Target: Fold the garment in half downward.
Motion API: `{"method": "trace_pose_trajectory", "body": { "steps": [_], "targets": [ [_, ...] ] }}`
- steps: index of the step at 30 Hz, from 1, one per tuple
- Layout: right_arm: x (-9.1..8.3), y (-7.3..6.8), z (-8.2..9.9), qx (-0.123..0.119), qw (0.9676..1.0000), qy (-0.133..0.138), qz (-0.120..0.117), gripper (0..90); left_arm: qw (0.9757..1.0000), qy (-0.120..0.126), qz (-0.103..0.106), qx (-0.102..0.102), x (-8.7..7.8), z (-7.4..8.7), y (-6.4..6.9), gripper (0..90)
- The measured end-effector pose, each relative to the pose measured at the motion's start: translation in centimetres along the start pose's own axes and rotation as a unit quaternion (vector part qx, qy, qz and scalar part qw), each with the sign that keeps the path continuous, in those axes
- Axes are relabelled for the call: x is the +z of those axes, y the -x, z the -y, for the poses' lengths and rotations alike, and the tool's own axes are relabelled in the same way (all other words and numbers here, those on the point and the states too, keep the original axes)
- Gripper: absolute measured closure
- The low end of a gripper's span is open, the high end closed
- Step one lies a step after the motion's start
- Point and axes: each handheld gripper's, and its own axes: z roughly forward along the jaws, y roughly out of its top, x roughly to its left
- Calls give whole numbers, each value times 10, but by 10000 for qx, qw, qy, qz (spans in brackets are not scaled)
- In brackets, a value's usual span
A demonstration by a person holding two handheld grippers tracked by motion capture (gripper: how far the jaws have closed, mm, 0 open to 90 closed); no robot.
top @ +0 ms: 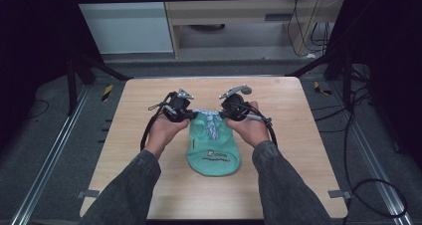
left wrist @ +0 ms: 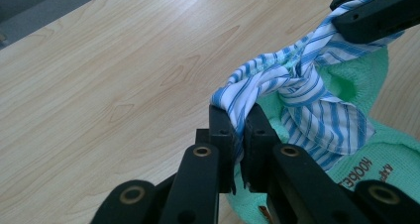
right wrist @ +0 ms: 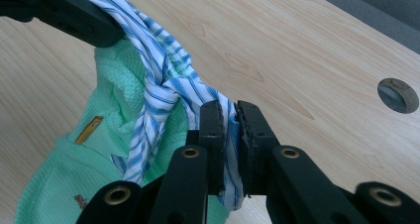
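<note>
A mint-green mesh garment point(top: 214, 153) lies in the middle of the wooden table point(top: 149, 185), with a blue-and-white striped tie point(top: 211, 120) knotted at its top edge. My left gripper point(top: 188, 116) is shut on the tie's left end and my right gripper point(top: 222, 115) on its right end. In the left gripper view the jaws point(left wrist: 237, 116) pinch the striped tie point(left wrist: 317, 110) above the green garment point(left wrist: 391, 149). In the right gripper view the jaws point(right wrist: 229, 110) clamp the other striped end point(right wrist: 158, 80), with the knot between the two grippers.
The table's light wood surface point(left wrist: 109, 85) stretches out around the garment. A round cable hole point(right wrist: 397, 95) sits in the tabletop near the right gripper. Black frame legs point(top: 343, 70) and loose cables point(top: 368, 195) stand on the floor beyond the table edges.
</note>
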Motion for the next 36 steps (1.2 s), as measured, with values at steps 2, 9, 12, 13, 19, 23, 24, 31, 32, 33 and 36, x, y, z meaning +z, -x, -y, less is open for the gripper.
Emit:
{"method": "trace_pose_trajectory", "body": {
  "steps": [2, 9, 12, 13, 19, 23, 24, 31, 32, 33, 36],
  "targets": [
    [0, 0, -1, -24, 10000, -15, 23, 821, 10000, 21, -18, -1, -1, -1, -1, 854],
    [-4, 1, -11, -88, 9998, 128, 96, 820, 9998, 135, -106, 36, -7, -9, -6, 852],
    [-6, -1, -9, -183, 9997, 144, 91, 819, 9998, 151, -103, 76, -8, -4, -3, 849],
    [-7, -4, -5, -233, 9995, 173, 77, 817, 9998, 163, -99, 71, -8, 0, -1, 849],
    [-7, -16, 8, -401, 9989, 229, 74, 814, 9998, 187, -88, 79, -9, 13, 4, 848],
    [-6, -21, 15, -434, 9987, 246, 49, 814, 9998, 197, -44, 76, -9, 22, 8, 847],
    [-6, -21, 15, -434, 9987, 246, 49, 814, 9998, 197, -44, 76, -9, 22, 8, 847],
    [-6, -27, 28, -537, 9983, 214, 90, 811, 9997, 210, -7, 131, -7, 30, 19, 844],
    [-6, -27, 28, -537, 9983, 214, 90, 811, 9997, 210, -7, 131, -7, 30, 19, 843],
    [-6, -26, 31, -559, 9981, 213, 116, 808, 9997, 213, 7, 121, -6, 31, 21, 843],
    [-7, -23, 31, -559, 9981, 228, 138, 805, 9996, 231, 11, 130, -5, 31, 23, 843]
  ]
}}
